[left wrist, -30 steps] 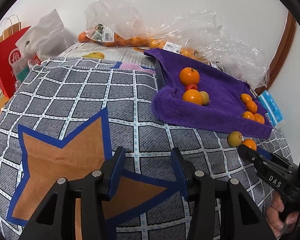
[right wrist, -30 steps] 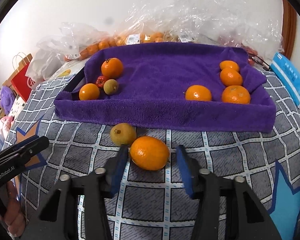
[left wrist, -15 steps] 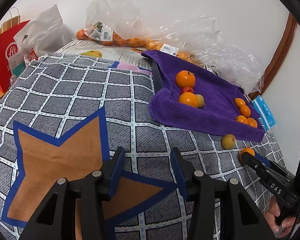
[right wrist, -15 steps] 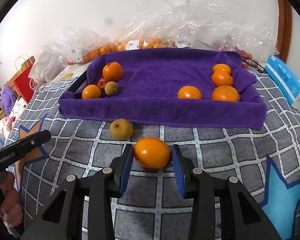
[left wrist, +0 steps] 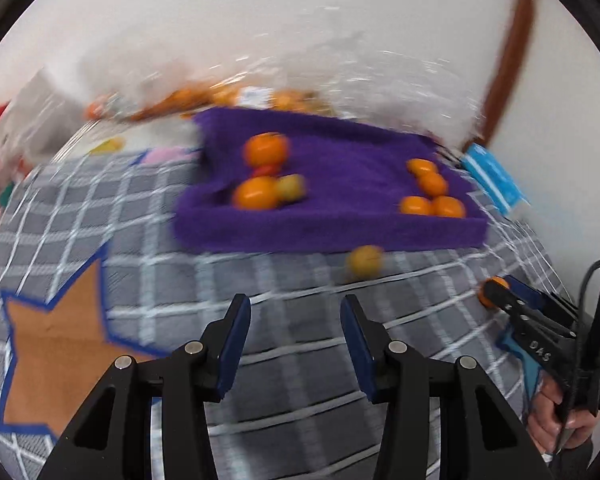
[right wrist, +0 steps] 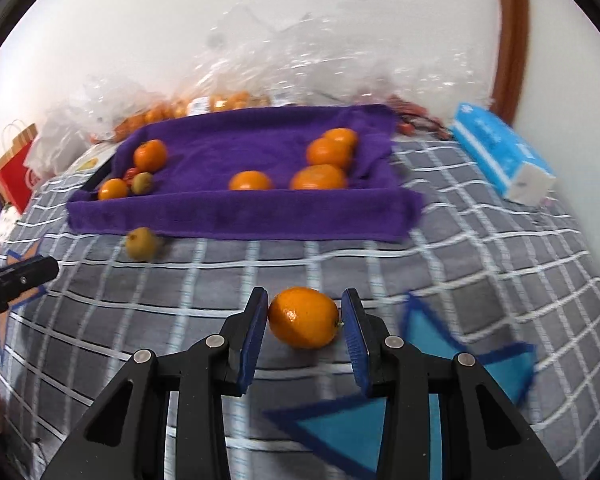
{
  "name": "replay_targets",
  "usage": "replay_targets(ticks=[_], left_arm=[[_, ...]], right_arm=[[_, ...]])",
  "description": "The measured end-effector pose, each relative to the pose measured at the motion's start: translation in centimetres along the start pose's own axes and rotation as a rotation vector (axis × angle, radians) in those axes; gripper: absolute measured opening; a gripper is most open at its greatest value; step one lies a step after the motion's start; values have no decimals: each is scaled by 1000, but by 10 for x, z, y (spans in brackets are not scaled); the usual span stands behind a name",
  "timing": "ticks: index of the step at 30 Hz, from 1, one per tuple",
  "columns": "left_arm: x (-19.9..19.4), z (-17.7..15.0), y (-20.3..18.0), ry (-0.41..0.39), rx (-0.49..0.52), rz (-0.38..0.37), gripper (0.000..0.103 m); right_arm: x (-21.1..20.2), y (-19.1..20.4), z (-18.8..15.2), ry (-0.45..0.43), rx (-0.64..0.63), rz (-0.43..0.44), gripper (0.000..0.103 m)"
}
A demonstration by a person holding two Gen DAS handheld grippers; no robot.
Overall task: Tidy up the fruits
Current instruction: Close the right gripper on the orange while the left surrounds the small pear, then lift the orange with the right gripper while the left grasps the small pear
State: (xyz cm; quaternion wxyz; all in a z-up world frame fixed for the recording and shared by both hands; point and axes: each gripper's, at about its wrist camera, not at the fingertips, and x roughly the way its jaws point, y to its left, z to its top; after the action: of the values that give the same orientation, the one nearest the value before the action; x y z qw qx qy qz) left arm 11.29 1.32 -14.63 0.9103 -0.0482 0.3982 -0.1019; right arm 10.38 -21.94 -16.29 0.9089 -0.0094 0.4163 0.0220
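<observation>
Now right gripper (right wrist: 305,316) clenched on orange (right wrist: 303,317), lifted; left gripper (left wrist: 295,322) still released.

Left wrist view is motion-blurred: bagged fruit (left wrist: 220,98) along the worktop's far edge cannot be identified. The right tool (left wrist: 496,294) hides most of its orange (left wrist: 485,297). The left tool (right wrist: 20,278) is cut off by the picture's edge.

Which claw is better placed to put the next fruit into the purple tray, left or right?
Right, probably. The right claw is already shut on an orange, with the purple tray straight ahead. The left claw is open and empty; the yellow-green fruit in front of the tray lies beyond its tips.
</observation>
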Motion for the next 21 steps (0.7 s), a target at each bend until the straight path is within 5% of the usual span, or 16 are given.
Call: replay_targets(ticks=[10, 17, 21], left_arm=[[47, 14, -44, 45, 50, 28, 44], [64, 20, -51, 53, 35, 32, 27], [62, 19, -53, 48, 56, 45, 27]], right_arm=[[-1, -36, -6, 1, 138, 80, 38], [0, -32, -7, 6, 118, 107, 38], [0, -33, -8, 2, 121, 113, 38]])
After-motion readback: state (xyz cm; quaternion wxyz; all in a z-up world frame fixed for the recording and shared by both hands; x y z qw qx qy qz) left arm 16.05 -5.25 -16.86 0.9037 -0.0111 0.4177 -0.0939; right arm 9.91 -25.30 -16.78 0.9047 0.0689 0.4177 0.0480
